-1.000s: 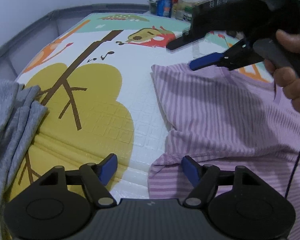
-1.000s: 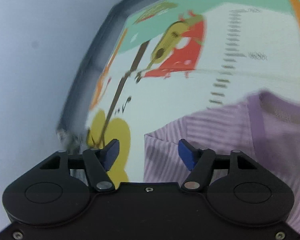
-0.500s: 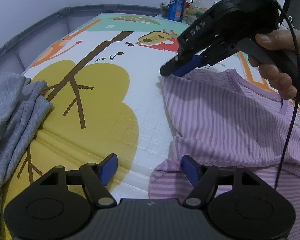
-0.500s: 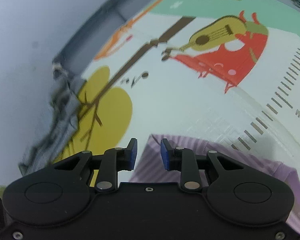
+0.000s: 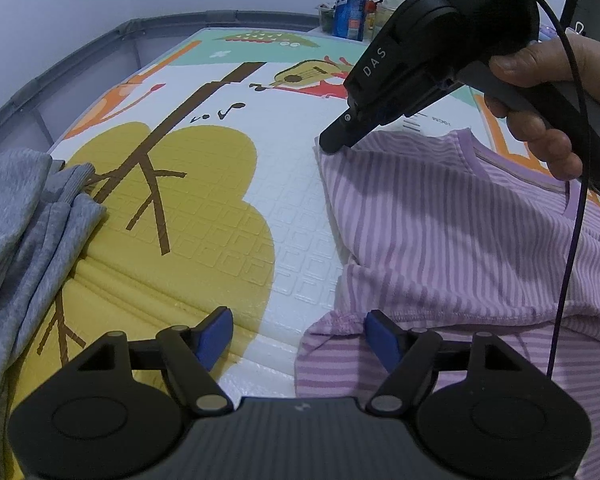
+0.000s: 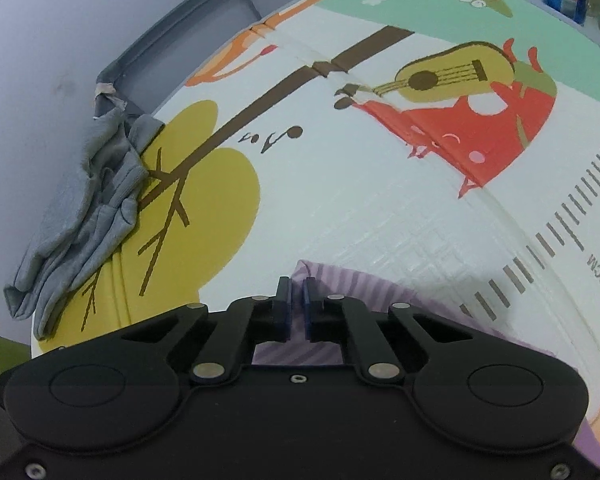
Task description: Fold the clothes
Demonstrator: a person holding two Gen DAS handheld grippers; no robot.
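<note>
- Grey garment (image 5: 24, 240) lies crumpled at the left edge of the play mat (image 5: 204, 184).
- Left tool (image 5: 298, 340) is wide open, empty, at the near hem of the purple striped shirt (image 5: 452, 232) — spread on the mat's right.
- Right tool (image 5: 332, 146) pinches the shirt's far left corner — jaws nearly closed.

My left gripper (image 5: 298, 338) is sitting low with its 2 blue-padded fingers spread wide, nothing between them, though the right-side pad (image 5: 382, 338) is just touching fabric. My right gripper (image 6: 297, 302) is up ahead and to the right of it, nose tilted down, its 2 pads nearly together and pinching the corner of the striped shirt (image 6: 312, 280). My right hand (image 5: 540, 92) is wrapped round its handle, thumb on top, fingers curled underneath.
</note>
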